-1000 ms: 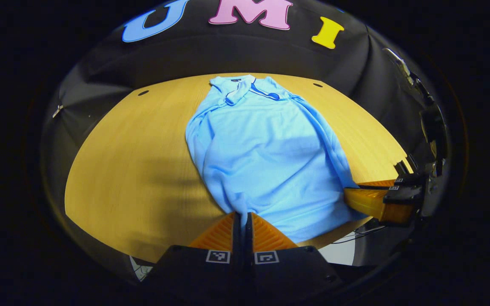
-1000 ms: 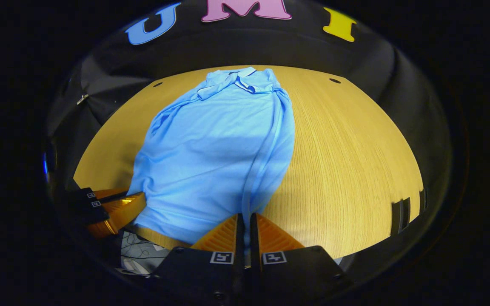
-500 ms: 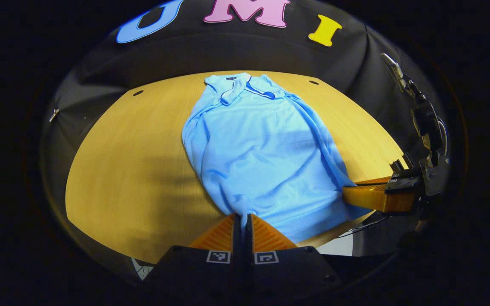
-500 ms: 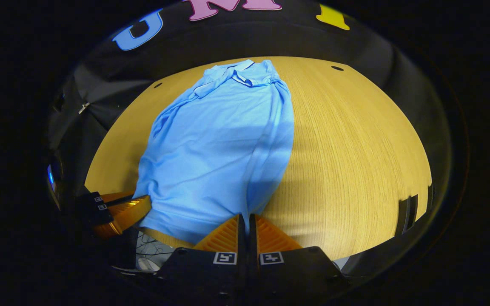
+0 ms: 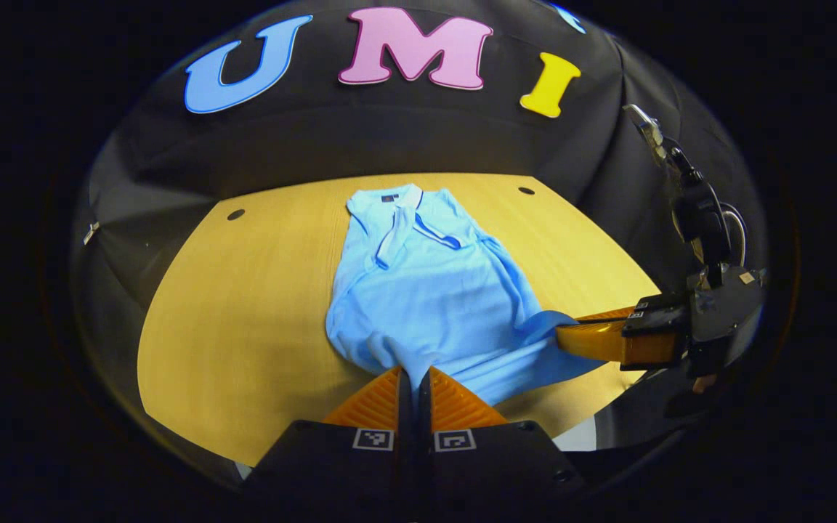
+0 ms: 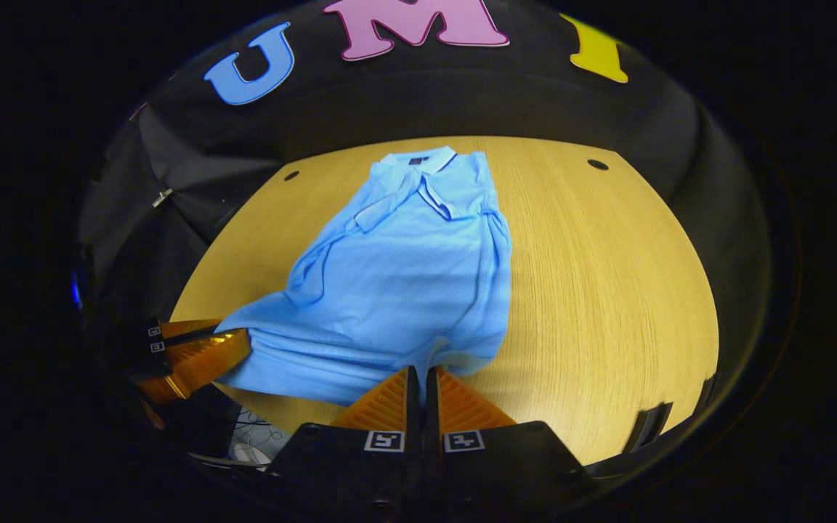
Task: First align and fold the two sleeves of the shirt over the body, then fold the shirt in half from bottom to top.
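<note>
1. left gripper is clamped on the shirt hem, lifted off the worktop; a slip drops that corner.
2. right gripper seems clamped on the other corner; uneven travel skews the fold.

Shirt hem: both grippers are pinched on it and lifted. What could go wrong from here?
1. The left gripper and right gripper each hold only a thin pinch of the shirt; the cloth may slip out mid-fold.
2. The hem sags between the grips, so the fold could land creased or uneven.
3. The folded sleeve edge looks loose; dragging may pull it open across the table.
</note>
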Available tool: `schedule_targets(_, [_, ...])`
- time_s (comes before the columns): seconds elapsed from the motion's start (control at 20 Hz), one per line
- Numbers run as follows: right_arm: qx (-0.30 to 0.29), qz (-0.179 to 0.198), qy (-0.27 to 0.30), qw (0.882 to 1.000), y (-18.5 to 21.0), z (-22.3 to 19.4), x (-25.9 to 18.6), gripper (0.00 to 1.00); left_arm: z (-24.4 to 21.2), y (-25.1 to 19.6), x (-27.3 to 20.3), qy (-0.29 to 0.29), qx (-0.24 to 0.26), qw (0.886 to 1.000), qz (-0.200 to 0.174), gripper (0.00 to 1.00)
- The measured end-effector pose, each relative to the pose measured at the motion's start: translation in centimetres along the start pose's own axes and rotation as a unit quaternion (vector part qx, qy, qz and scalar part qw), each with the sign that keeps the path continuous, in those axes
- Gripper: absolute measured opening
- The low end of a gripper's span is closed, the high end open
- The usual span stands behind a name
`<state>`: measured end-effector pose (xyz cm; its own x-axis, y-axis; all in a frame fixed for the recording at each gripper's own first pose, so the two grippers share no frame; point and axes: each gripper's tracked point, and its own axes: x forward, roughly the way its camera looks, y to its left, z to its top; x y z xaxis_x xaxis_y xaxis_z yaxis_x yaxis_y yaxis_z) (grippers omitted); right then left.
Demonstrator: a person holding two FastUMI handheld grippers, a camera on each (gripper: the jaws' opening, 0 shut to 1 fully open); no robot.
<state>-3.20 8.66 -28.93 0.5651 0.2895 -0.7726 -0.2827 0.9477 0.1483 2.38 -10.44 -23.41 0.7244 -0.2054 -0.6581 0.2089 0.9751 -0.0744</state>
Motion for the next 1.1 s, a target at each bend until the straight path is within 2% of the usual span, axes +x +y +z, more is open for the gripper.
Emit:
schedule_targets(0.15, [-0.008, 0.008, -0.022, 1.000, -0.1, 4.7, 0.1, 0.05, 4.6, 0.9, 0.0, -0.020, -0.002, 1.000, 0.001, 0.06])
schedule_targets(0.2, [-0.006, 0.012, -0.029, 0.999, 0.0, 6.3, 0.3, 0.05, 6.0, 1.3, 0.1, -0.024, -0.007, 1.000, 0.000, 0.01])
schedule_targets(0.25, [-0.004, 0.017, -0.035, 0.999, 0.0, 7.8, 0.4, 0.05, 7.5, 1.6, 0.3, -0.030, -0.012, 0.999, 0.000, 0.06])
schedule_targets(0.45, [-0.018, 0.024, -0.064, 0.998, -0.3, 14.3, 2.1, 0.05, 13.0, 3.3, 3.1, -0.048, -0.031, 0.998, -0.005, 0.06])
schedule_targets(0.7, [-0.010, 0.033, -0.098, 0.995, -1.0, 22.2, 6.0, 0.05, 19.7, 6.3, 8.0, -0.068, -0.050, 0.996, 0.007, 0.06])
schedule_targets(0.9, [-0.027, 0.037, -0.122, 0.991, -1.3, 27.7, 9.9, 0.05, 24.3, 8.7, 12.9, -0.079, -0.021, 0.996, 0.031, 0.06])
schedule_targets(1.1, [-0.021, 0.036, -0.138, 0.990, -2.2, 32.4, 14.1, 0.05, 28.6, 10.2, 18.4, -0.096, -0.016, 0.994, 0.040, 0.06])
